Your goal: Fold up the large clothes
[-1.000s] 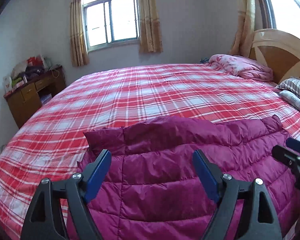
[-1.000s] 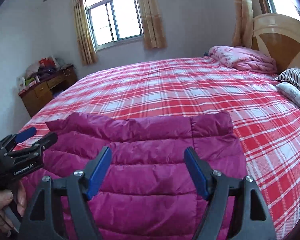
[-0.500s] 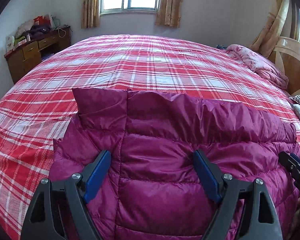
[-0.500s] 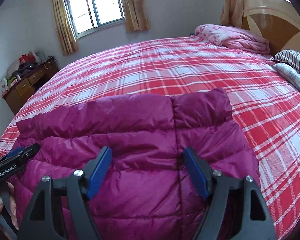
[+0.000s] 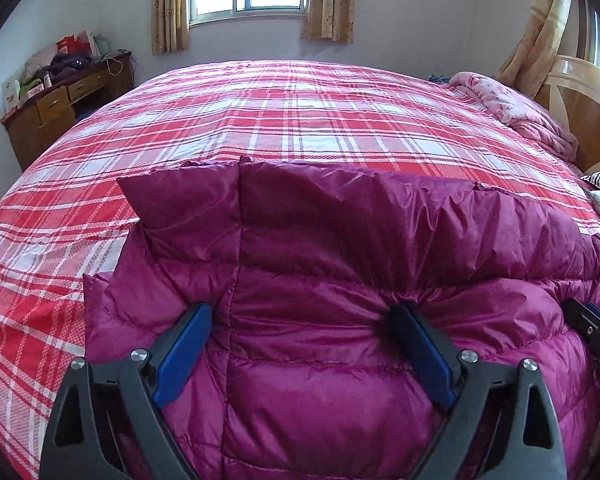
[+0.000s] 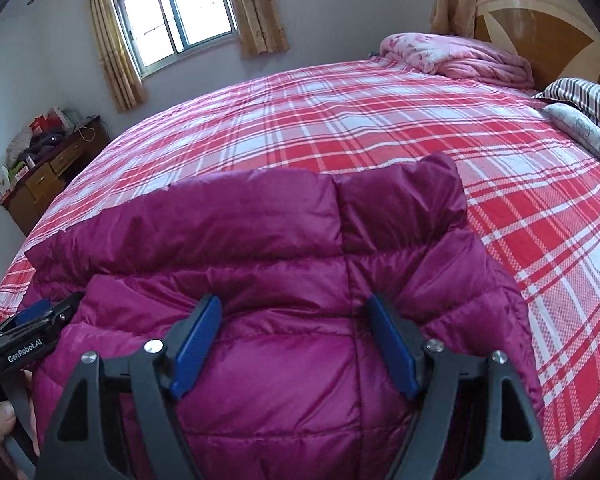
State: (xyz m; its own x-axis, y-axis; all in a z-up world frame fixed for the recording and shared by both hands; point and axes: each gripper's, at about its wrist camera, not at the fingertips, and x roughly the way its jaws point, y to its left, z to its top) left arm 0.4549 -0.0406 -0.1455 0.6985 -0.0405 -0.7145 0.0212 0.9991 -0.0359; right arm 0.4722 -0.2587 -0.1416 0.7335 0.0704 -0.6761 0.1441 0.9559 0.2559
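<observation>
**Both tongs spread over the magenta puffer jacket on the plaid bed**

A magenta quilted jacket (image 5: 320, 280) lies on the near part of a bed (image 5: 300, 120) covered in a red-and-white plaid sheet. In the left wrist view it fills the frame from 9 o'clock round through 6 to 3 o'clock, with a folded band of it standing up across the middle.

The left tongs (image 5: 300, 320) are spread wide, and their jaws have just been opening further. The blue pads (image 5: 182, 354) rest down against the padded cloth, with a broad panel of jacket bulging between them; the pad at 4 o'clock sinks into a pucker in the fabric. Nothing is pinched.

The right tongs (image 6: 294, 316) are likewise spread, their blue pads (image 6: 392, 350) set on the jacket to either side of a vertical seam. The cloth between them lies loose, not squeezed.

In the right wrist view the left tool shows at 8 o'clock, with part of the person's hand (image 6: 0, 424) beneath it at the frame edge.

At 1 o'clock in that view a crumpled pink quilt (image 6: 460, 56) lies by the wooden headboard (image 6: 540, 20), and a striped pillow (image 6: 584, 96) sits at 2 o'clock. A cluttered wooden cabinet (image 6: 40, 176) stands against the wall at 9 o'clock, and a curtained window (image 6: 172, 12) shows at 11 o'clock.
</observation>
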